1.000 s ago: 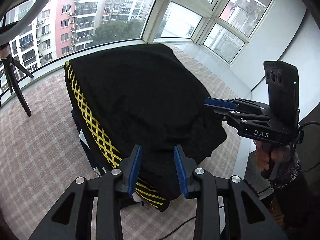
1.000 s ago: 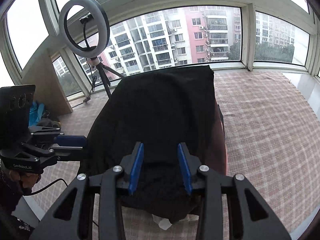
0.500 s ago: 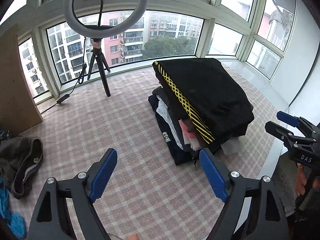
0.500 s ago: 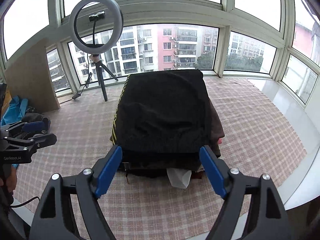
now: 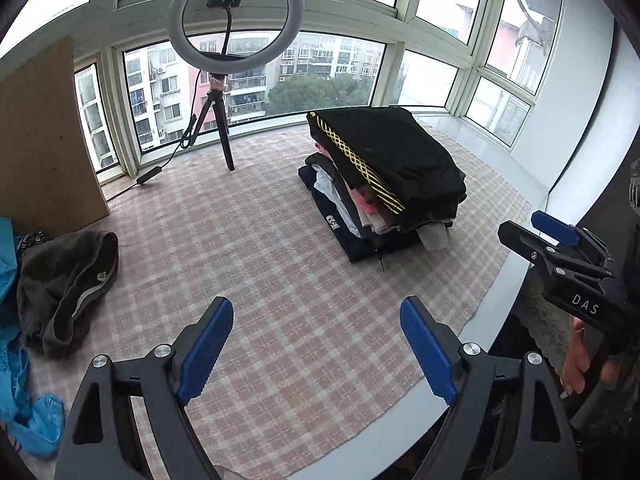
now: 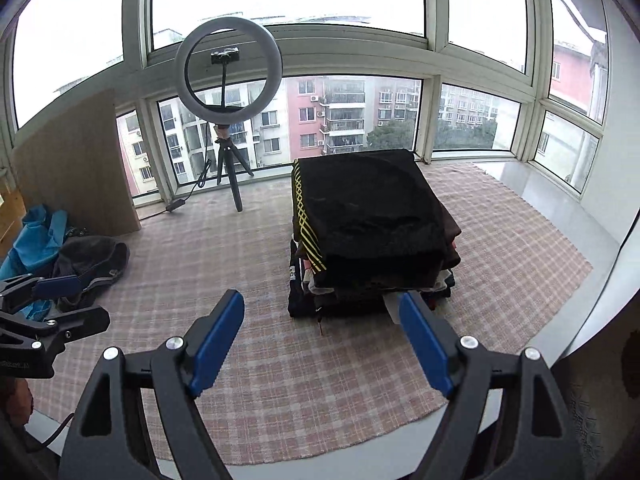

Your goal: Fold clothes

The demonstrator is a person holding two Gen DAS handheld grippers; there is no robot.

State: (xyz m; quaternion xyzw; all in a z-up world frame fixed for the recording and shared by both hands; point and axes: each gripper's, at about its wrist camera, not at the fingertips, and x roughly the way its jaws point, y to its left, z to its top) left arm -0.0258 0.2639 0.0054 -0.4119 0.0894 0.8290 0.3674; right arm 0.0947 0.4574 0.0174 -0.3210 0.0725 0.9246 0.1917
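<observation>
A stack of folded clothes (image 5: 380, 200) sits on the checked cloth, topped by a folded black garment with a yellow lattice stripe (image 5: 388, 152); the stack also shows in the right wrist view (image 6: 368, 236). A crumpled dark grey garment (image 5: 68, 276) lies at the left, also in the right wrist view (image 6: 92, 268). My left gripper (image 5: 316, 344) is open and empty, well back from the stack. My right gripper (image 6: 320, 340) is open and empty, just short of the stack's near edge.
A ring light on a tripod (image 5: 236, 20) stands by the window, its cable trailing left. A wooden board (image 5: 44, 136) leans at the left. Blue fabric (image 5: 24, 408) lies at the left edge. The checked cloth (image 5: 280, 280) ends at a white ledge (image 5: 400, 424).
Both grippers opened wide and pulled back from the black garment, leaving it on top of the stack. The views now take in the whole sill.
</observation>
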